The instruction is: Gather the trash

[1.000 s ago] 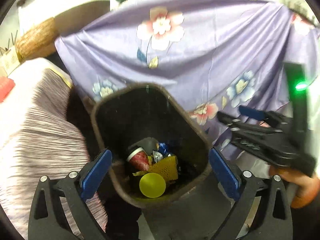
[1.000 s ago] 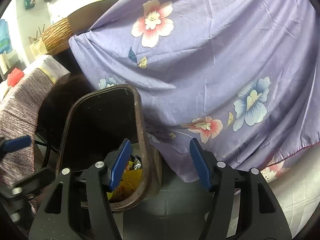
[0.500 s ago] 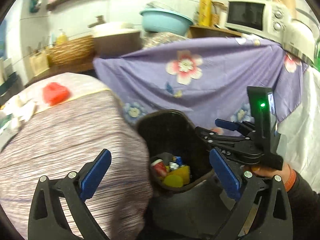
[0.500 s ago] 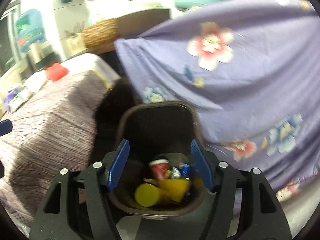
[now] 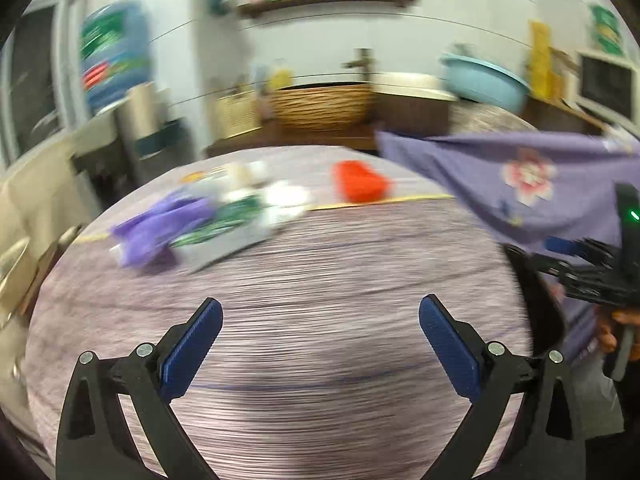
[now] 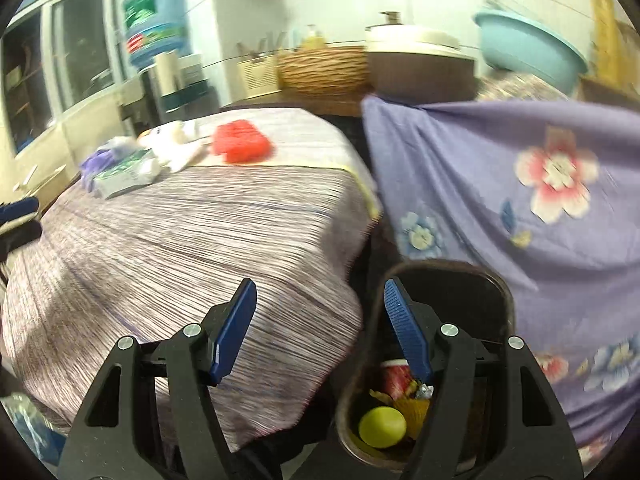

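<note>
Striped tablecloth (image 6: 168, 240) beyond right gripper (image 6: 320, 300), trash bin (image 6: 506, 312) just beside.

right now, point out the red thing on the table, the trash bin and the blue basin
red thing (image 6: 242, 145): right wrist view, middle of its top face
trash bin (image 6: 509, 300): right wrist view, right side of its brown rim
blue basin (image 6: 528, 46): right wrist view, its outer wall

Both tongs point forward and downward. The left tongs (image 5: 320, 336) stand wide apart, nothing between their blue pads. The right tongs (image 6: 320, 320) are parted less widely, also empty. A hand (image 5: 616, 332) grips the right tongs' handle at the frame's right edge.
</note>
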`<state>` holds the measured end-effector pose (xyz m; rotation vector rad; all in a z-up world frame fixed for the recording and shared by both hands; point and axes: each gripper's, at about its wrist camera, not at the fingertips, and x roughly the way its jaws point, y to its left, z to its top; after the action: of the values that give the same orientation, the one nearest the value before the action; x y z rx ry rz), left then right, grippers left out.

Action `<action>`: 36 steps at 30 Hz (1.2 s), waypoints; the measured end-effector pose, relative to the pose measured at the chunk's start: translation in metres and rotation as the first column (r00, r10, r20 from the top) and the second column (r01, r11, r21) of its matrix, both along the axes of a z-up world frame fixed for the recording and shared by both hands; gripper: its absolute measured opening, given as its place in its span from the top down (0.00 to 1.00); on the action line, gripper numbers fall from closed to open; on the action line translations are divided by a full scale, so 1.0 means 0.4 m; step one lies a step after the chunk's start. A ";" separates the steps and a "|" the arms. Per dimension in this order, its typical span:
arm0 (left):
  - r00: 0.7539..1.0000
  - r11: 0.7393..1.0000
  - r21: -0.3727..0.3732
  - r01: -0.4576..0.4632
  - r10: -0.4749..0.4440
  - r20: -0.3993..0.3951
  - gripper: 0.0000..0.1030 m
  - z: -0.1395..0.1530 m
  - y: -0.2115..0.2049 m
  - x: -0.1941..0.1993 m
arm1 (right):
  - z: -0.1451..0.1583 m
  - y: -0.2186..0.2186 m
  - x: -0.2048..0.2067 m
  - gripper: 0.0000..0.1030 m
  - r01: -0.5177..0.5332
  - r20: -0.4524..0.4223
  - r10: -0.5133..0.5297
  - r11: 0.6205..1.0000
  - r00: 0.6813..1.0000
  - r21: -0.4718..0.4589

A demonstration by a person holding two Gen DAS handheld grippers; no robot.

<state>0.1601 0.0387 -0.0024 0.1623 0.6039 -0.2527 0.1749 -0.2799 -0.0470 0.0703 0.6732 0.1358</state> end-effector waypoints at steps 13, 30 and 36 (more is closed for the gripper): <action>0.991 0.947 0.292 -0.133 0.118 0.070 0.05 -0.041 0.275 0.219 | 0.046 0.179 0.080 0.34 -0.136 -0.019 0.136 0.990 0.991 -0.040; 0.995 0.861 0.503 0.076 -0.098 0.017 0.38 -0.107 0.265 0.416 | 0.063 0.300 0.184 0.32 -0.184 -0.042 0.180 0.977 0.983 -0.110; 0.997 0.900 0.430 0.078 -0.078 -0.018 0.93 -0.111 0.289 0.406 | 0.076 0.333 0.244 0.32 -0.226 -0.051 0.223 0.972 0.974 -0.063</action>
<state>0.3227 0.1542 -0.0468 0.6162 0.6490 -0.1929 0.2726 -0.1467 -0.0168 -0.0697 0.7275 0.3291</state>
